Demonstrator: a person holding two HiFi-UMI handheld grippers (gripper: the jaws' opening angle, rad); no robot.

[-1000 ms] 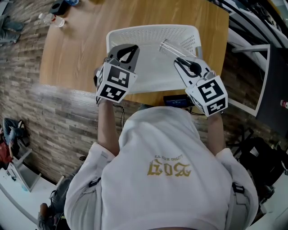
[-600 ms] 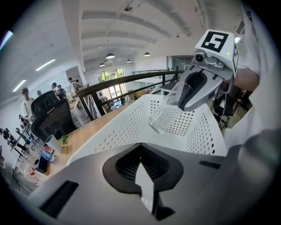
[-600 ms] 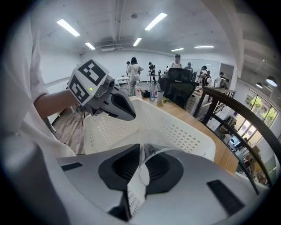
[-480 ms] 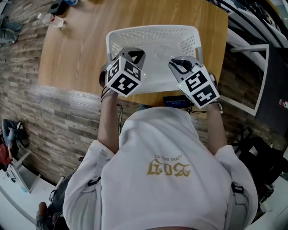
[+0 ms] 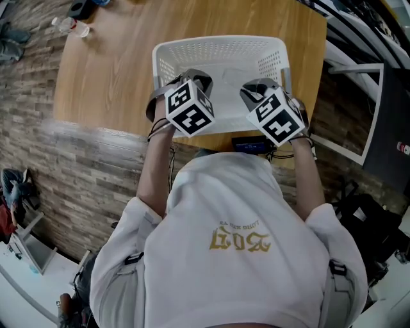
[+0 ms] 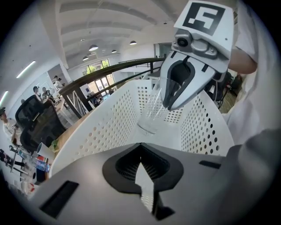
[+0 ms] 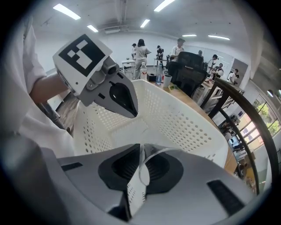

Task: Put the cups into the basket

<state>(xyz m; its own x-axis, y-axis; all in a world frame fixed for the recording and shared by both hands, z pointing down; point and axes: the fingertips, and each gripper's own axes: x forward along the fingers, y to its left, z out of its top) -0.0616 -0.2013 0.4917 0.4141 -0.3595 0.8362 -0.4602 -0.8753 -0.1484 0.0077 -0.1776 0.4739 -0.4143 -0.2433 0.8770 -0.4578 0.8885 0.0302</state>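
A white perforated basket point(image 5: 218, 45) stands on the wooden table point(image 5: 109, 64). My right gripper point(image 5: 253, 90) reaches in over the basket's near right side and is shut on a clear plastic cup point(image 6: 153, 110). The cup hangs tilted, with its base close above the basket floor. Its rim point(image 7: 151, 160) is pinched between my right gripper's point(image 7: 140, 176) jaws. My left gripper point(image 5: 192, 80) is over the basket's near left side, and its point(image 6: 142, 176) jaws are shut with nothing between them. The two grippers face each other across the basket's inside.
A clear cup or bottle point(image 5: 73, 27) and a dark object point(image 5: 83, 8) sit at the table's far left corner. A small black device point(image 5: 253, 144) lies at the near table edge. Metal frames point(image 5: 359, 77) stand to the right of the table.
Both grippers have moved inward toward each other and forward over the basket. The right one carried the clear cup down into the basket.
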